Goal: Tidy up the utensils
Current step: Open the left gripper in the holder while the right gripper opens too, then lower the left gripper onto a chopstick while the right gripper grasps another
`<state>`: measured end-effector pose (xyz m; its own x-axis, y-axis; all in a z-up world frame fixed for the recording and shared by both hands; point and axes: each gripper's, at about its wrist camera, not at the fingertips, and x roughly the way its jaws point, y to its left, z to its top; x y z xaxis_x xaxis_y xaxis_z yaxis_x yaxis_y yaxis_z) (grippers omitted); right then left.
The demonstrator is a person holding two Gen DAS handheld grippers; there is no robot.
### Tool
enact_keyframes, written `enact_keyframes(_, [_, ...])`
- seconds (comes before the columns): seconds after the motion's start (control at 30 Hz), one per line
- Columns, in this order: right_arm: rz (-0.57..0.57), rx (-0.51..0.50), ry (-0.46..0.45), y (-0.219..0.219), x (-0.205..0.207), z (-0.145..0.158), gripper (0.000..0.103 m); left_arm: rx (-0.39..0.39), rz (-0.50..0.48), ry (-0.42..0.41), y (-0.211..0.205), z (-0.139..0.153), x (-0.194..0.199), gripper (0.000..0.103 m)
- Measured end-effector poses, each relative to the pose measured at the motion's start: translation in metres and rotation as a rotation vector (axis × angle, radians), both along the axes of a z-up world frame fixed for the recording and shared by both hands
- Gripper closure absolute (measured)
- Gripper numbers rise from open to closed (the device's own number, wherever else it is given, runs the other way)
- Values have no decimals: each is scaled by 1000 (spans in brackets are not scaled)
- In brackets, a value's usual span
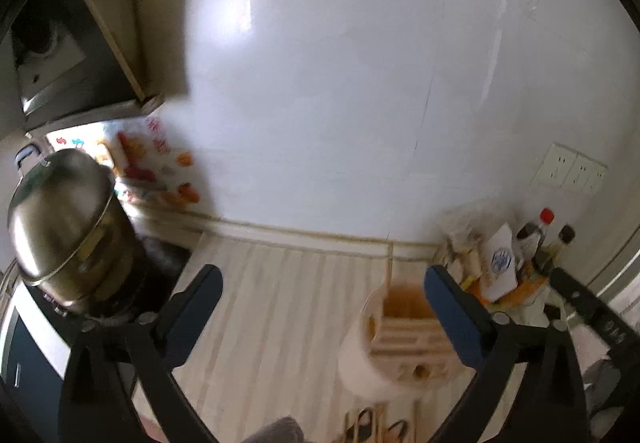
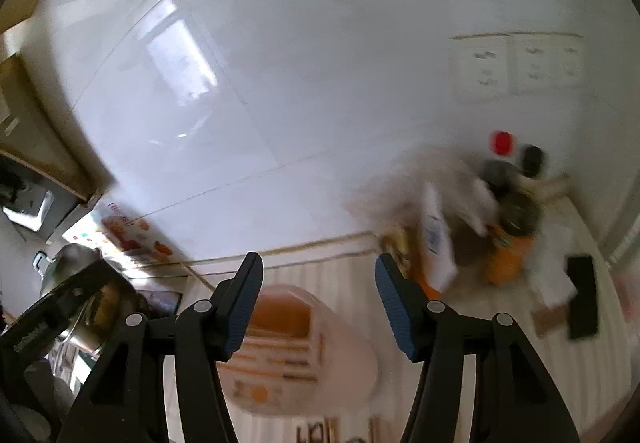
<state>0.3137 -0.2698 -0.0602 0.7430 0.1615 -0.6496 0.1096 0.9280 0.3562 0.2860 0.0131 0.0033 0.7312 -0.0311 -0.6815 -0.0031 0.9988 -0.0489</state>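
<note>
Both frames blurry, cams tilted up at a white tiled wall (image 1: 360,83), so detail is rough.

Left gripper (image 1: 322,289) is held above the striped countertop (image 1: 288,283), fingers spread wide, nothing btwn them. The utensil holder (image 1: 394,339), a pale plastic caddy w/ an orange inner section, sits on the counter toward the right, just beside the right-hand finger pad (image 1: 452,319); can't tell if they touch. A few utensils (image 1: 376,427) lie on the counter at the near edge, in front of the holder – too blurred to say what kind.

Right gripper (image 2: 318,297) also hangs over the counter w/ fingers spread apart, gripping nothing. In the right wrist view the holder lies below and btwn the fingers, nearer the left one.

Far left: a steel pot w/ lid (image 1: 64,219) on the stove, range hood (image 1: 60,55) above it. Far right by the wall: clutter of bottles (image 1: 540,239), one w/ a red cap, plus a white carton (image 1: 498,263). Wall sockets (image 1: 570,171) above them. A black flat object (image 2: 582,297) lies on the counter at right.
</note>
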Motion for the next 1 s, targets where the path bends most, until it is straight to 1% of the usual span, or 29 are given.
enact_keyframes(0.07, [-35, 15, 13, -9, -18, -1, 31, 15, 16, 16, 8, -10, -10, 0])
enact_keyframes(0.13, [-62, 33, 16, -16, -39, -9, 26, 39, 31, 41, 14, -29, -20, 0])
enact_keyframes(0.17, [-72, 33, 21, -19, -45, -13, 21, 49, 34, 64, 14, -41, -24, 0])
enact_keyframes(0.27, [-103, 18, 74, -23, -64, -37, 20, 70, 33, 173, 17, -88, -33, 0])
enact_keyframes(0.33, [-102, -12, 134, -23, -72, -59, 20, 89, 24, 259, 12, -124, -39, 0])
enact_keyframes(0.4, [-91, -21, 208, -22, -77, -81, 21, 105, 0, 337, 5, -161, -43, 0])
enact_keyframes(0.43, [-83, -22, 240, -22, -77, -91, 21, 112, -10, 368, 1, -175, -45, 1])
enact_keyframes(0.47, [-75, -26, 285, -20, -79, -107, 26, 115, -21, 401, -2, -188, -46, 2])
enact_keyframes(0.5, [-61, -29, 333, -19, -80, -123, 37, 112, -43, 442, -8, -206, -47, 3])
enact_keyframes(0.53, [-38, -24, 385, -17, -81, -142, 44, 112, -55, 479, -12, -221, -49, 11])
enact_keyframes(0.57, [-22, -22, 431, -16, -81, -157, 53, 107, -68, 516, -14, -233, -48, 19])
enact_keyframes(0.6, [-10, -22, 472, -15, -81, -171, 58, 90, -92, 574, -20, -252, -49, 27])
enact_keyframes(0.63, [2, -19, 513, -12, -82, -186, 60, 81, -102, 614, -22, -265, -50, 42])
enact_keyframes(0.67, [14, -13, 551, -11, -83, -200, 65, 78, -111, 637, -25, -274, -51, 48])
enact_keyframes(0.7, [23, -12, 581, -9, -85, -212, 66, 77, -124, 668, -29, -285, -52, 51])
enact_keyframes(0.73, [29, -13, 607, -8, -86, -221, 67, 77, -134, 694, -33, -295, -53, 58])
enact_keyframes(0.77, [38, -15, 629, -5, -89, -231, 70, 79, -143, 710, -35, -301, -54, 58])
enact_keyframes(0.87, [61, -24, 671, 0, -91, -248, 70, 110, -161, 745, -43, -318, -58, 57])
enact_keyframes(0.93, [77, -27, 691, 3, -91, -254, 70, 116, -154, 728, -44, -319, -61, 58])
enact_keyframes(0.97, [89, -30, 700, 5, -91, -258, 71, 110, -157, 725, -45, -319, -62, 67])
enact_keyframes(1.0, [99, -38, 711, 7, -91, -261, 71, 89, -166, 726, -45, -320, -63, 73])
